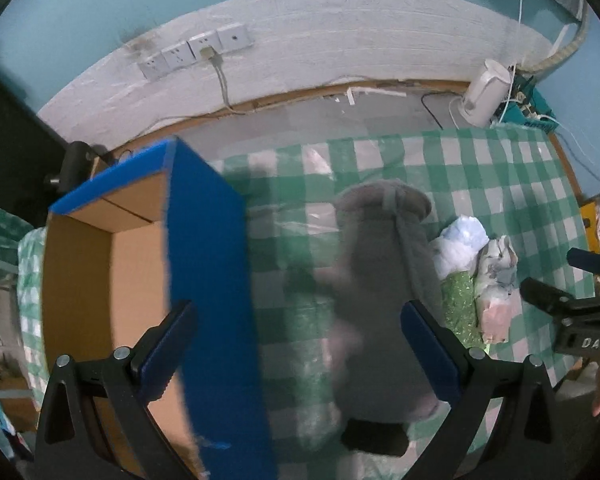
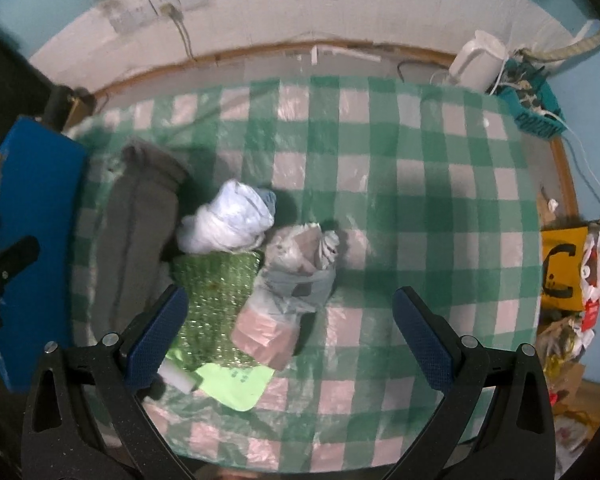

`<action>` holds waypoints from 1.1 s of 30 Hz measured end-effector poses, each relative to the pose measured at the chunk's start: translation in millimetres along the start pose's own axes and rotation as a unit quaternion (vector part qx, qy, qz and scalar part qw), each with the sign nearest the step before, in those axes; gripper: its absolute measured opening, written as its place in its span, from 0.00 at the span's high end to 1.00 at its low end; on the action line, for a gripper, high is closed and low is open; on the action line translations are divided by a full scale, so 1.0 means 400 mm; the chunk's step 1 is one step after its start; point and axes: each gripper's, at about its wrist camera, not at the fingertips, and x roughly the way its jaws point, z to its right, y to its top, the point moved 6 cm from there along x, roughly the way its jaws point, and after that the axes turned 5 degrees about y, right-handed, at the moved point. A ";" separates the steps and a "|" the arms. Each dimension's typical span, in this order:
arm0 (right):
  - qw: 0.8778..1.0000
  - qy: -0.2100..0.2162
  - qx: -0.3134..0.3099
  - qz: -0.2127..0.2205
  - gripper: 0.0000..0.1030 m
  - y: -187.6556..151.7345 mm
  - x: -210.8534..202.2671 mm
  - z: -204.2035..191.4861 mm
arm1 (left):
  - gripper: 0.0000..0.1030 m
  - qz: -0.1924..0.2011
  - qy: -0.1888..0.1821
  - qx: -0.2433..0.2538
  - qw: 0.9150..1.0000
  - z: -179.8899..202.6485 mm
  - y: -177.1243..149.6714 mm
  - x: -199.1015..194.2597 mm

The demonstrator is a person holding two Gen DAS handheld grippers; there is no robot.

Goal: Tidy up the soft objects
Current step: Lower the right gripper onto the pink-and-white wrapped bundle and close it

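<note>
A grey plush toy [image 1: 384, 280] lies on the green checked tablecloth [image 1: 500, 168], just right of an open blue cardboard box [image 1: 208, 260]. My left gripper [image 1: 300, 352] is open above the box wall and the plush. In the right wrist view the plush [image 2: 136, 232] lies at the left by the box [image 2: 36, 208]. A white crumpled bag [image 2: 232, 216], a green sparkly pouch [image 2: 212, 296] and a grey-pink bagged bundle [image 2: 292, 280] lie together. My right gripper [image 2: 292, 336] is open above them, holding nothing.
A white kettle [image 2: 476, 60] and a teal basket [image 2: 536, 108] stand at the far right corner. Wall sockets [image 1: 196, 50] with a cable are behind. A yellow bag [image 2: 560, 268] and clutter lie off the right edge. The tablecloth [image 2: 420, 200] covers the table.
</note>
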 end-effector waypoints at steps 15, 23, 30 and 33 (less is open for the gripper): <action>0.999 0.017 0.036 -0.022 0.09 -0.042 0.117 0.024 | 0.01 -0.050 -0.016 0.019 0.998 0.084 -0.025 0.101; 0.999 0.015 0.011 -0.029 0.40 -0.039 0.150 0.020 | 0.01 -0.059 -0.022 0.017 0.998 0.103 -0.014 0.117; 1.000 0.026 0.013 -0.006 0.52 -0.035 0.119 0.053 | 0.01 -0.048 -0.036 0.019 0.998 0.135 0.005 0.097; 1.000 0.024 0.007 -0.001 0.52 -0.041 0.109 0.059 | 0.01 -0.051 -0.027 0.033 0.998 0.156 0.002 0.113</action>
